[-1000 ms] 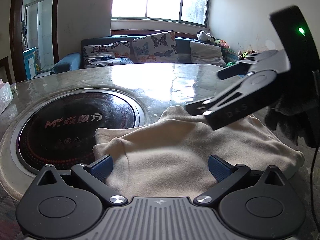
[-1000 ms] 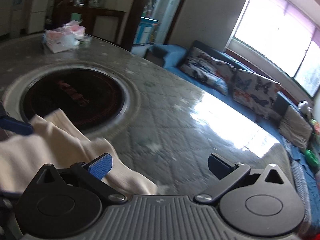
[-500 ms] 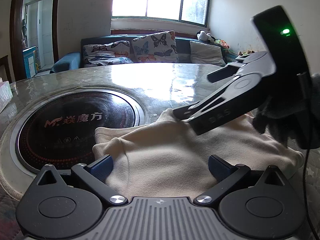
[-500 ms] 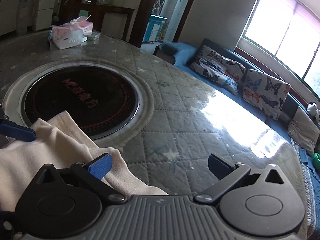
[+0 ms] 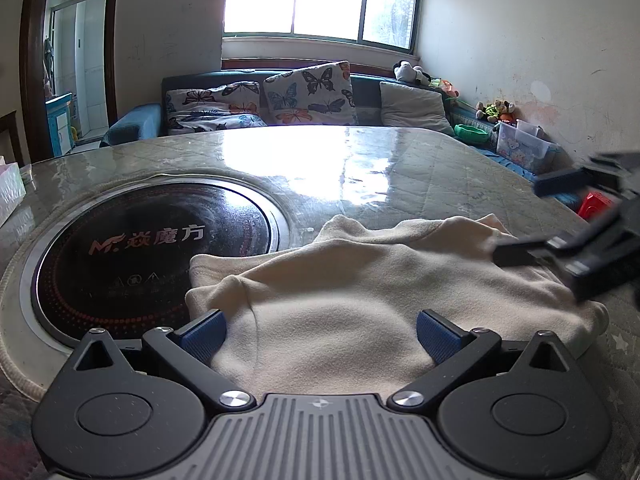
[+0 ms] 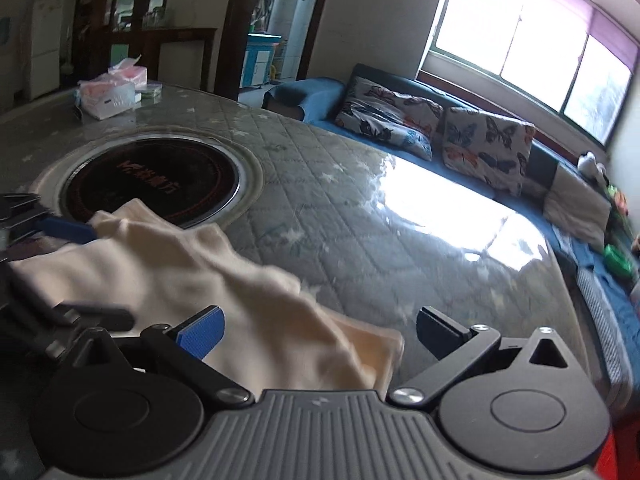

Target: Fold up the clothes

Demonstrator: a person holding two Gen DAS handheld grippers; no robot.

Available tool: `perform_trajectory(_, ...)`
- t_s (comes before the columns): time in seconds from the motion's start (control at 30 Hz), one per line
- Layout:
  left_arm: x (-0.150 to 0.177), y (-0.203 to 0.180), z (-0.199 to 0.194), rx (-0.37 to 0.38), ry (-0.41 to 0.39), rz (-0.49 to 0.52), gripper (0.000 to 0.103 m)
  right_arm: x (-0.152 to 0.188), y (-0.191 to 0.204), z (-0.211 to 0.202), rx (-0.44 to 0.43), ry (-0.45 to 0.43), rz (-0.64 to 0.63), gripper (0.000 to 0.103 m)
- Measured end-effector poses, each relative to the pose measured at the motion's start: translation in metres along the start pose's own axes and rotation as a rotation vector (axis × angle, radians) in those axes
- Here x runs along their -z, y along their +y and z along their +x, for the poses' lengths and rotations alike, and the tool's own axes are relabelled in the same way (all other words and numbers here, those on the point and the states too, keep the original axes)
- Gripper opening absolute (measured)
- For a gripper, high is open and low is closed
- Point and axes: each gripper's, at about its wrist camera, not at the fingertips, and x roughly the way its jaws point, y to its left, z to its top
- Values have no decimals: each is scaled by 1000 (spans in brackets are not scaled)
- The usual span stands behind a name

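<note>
Cream garment (image 5: 352, 292) lies bunched on the quilted table (image 5: 420, 172), its left edge overlapping the black round hob (image 5: 148, 248). Left gripper (image 5: 320, 336): jaws apart, low over the near edge of the cloth. Right gripper (image 6: 320, 336): jaws apart, over the garment's right end, blurred.
</note>
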Motion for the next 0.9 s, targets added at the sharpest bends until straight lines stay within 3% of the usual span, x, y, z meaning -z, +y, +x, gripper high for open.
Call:
perform_trajectory(0.4,0,0,1,-3,1,6,103,40,28,-39,-97,-66,107,103)
perform_trajectory(0.63,0,-1,2,-4,2,7,103,59,30,-35,-144,-16,154,103)
perform_trajectory(0.9,0,-1,2,-3,2,7,103,54,30,-50,-188,-60,154,103)
